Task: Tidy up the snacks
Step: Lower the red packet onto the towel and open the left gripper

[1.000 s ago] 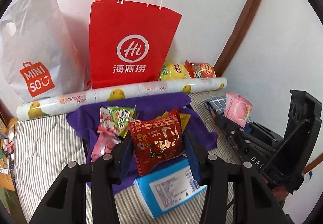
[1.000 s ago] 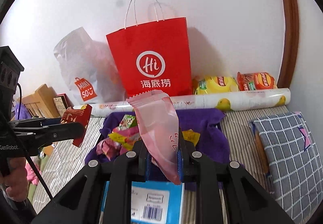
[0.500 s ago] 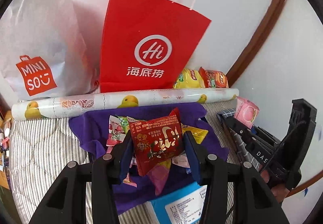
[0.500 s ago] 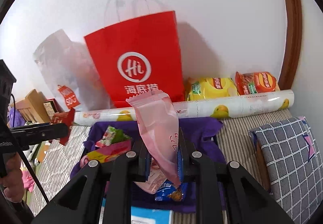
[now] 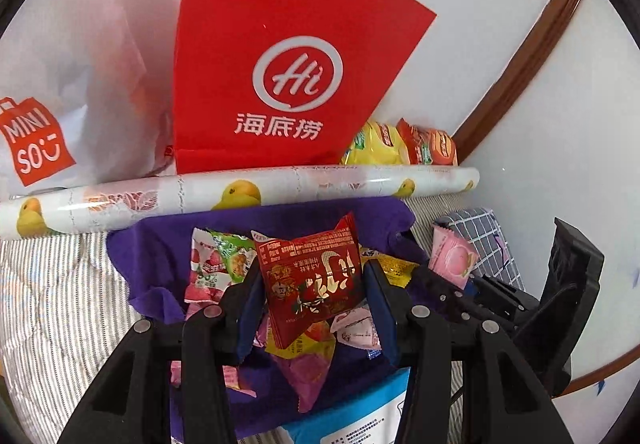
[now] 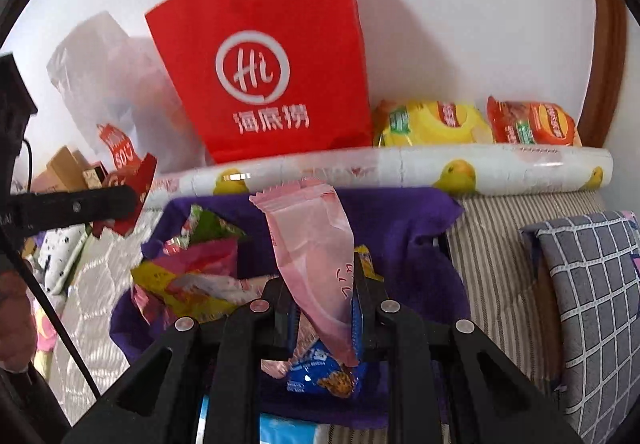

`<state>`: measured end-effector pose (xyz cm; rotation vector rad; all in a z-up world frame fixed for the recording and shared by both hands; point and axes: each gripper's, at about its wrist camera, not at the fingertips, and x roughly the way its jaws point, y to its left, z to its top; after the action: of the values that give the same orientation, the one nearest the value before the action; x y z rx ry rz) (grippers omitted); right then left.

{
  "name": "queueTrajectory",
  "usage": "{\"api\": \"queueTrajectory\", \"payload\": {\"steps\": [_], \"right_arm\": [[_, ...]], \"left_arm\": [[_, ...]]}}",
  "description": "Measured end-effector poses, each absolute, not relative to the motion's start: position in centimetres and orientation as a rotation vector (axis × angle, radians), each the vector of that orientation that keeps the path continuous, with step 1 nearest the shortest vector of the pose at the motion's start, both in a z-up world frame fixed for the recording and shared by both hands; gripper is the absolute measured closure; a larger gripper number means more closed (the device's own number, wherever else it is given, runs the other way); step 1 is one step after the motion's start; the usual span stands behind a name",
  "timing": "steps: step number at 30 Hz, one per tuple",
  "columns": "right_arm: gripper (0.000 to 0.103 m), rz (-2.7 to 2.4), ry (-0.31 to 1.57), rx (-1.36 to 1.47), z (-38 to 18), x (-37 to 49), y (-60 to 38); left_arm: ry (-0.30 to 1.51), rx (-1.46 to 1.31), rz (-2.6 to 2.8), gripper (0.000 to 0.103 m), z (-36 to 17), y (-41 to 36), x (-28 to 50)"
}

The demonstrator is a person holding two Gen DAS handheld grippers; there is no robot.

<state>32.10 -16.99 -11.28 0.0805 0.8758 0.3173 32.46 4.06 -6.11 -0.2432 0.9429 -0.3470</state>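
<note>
My left gripper (image 5: 310,290) is shut on a red snack packet (image 5: 312,280), held above a pile of loose snack packets (image 5: 224,264) on a purple cloth (image 5: 160,244). My right gripper (image 6: 320,292) is shut on a pink snack packet (image 6: 312,236) over the same purple cloth (image 6: 404,228). The right gripper with its pink packet also shows at the right of the left wrist view (image 5: 452,256). The left gripper with its red packet shows at the left of the right wrist view (image 6: 120,199). A red paper bag (image 5: 280,55) stands upright behind the cloth against the wall.
A rolled duck-print sheet (image 5: 280,187) lies between the cloth and the red bag. A white Miniso bag (image 5: 48,91) stands at left. Yellow and orange chip bags (image 6: 480,119) sit at right behind the roll. A checked cushion (image 6: 592,284) lies at right. A blue-white box (image 5: 360,412) is nearest me.
Both grippers have moved forward toward the red bag with their packets; the bag and roll look larger, and the blue-white box has slid down to the frame's edge.
</note>
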Motion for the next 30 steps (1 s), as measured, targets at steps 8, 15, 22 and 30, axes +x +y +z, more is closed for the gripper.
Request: {"api": "queueTrajectory", "payload": {"steps": [8,15,22,30], "right_arm": [[0.083,0.309,0.887,0.038,-12.2,31.4,-16.6],[0.083,0.307,0.904,0.004,-13.0,31.3,-16.4],[0.082,0.310,0.918,-0.013,-13.6,31.3,-16.0],[0.081,0.310,0.935,-0.036,-14.2,31.5,-15.4]], "left_arm": [[0.977,-0.230,-0.390,0.057,-7.5,2.4,33.0],[1.019,-0.221,-0.387,0.056,-8.9,1.5,33.5],[1.038,-0.215,-0.380,0.056,-9.4,1.2,33.7],[1.058,-0.215,-0.371,0.055,-9.8,1.1,33.9]]}}
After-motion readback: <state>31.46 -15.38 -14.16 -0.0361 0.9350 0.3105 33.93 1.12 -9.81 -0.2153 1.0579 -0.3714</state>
